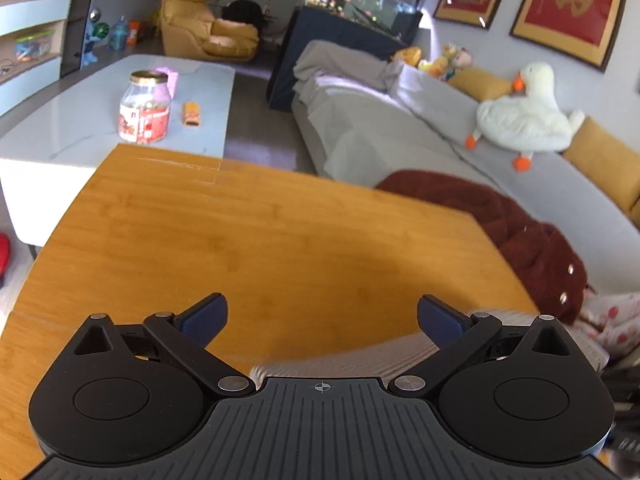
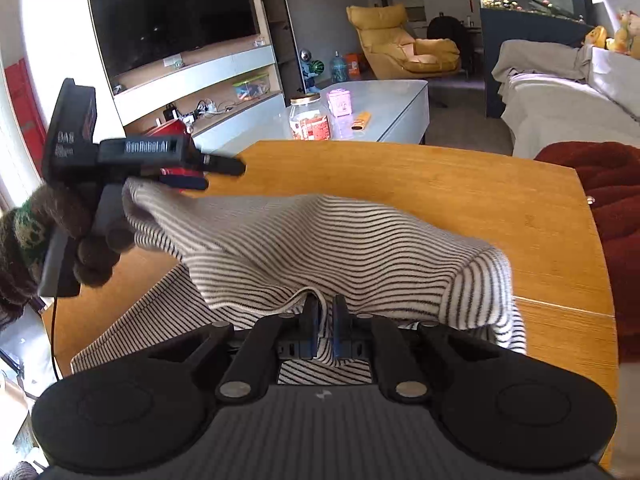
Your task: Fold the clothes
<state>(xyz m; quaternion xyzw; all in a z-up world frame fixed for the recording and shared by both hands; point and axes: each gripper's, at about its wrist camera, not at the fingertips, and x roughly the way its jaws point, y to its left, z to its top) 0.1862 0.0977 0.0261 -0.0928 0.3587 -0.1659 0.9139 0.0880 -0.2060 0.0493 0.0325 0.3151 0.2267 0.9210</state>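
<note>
Striped garment (image 2: 320,240) fully visible only from right wrist, right gripper (image 2: 326,320) clamped on its edge. Left gripper (image 1: 322,316) spread wide, empty, above wooden table (image 1: 240,220); only a blurred garment strip shows there.

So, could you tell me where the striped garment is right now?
In the right wrist view the striped garment is draped across the near half of the wooden table, its near edge pinched in the right gripper, the left gripper above its far-left corner.

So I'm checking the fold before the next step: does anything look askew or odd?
The striped garment is bunched and draped unevenly on the wooden table, pinched by the right tool only; the left tool is open and empty. Nothing looks spilled or damaged.
</note>
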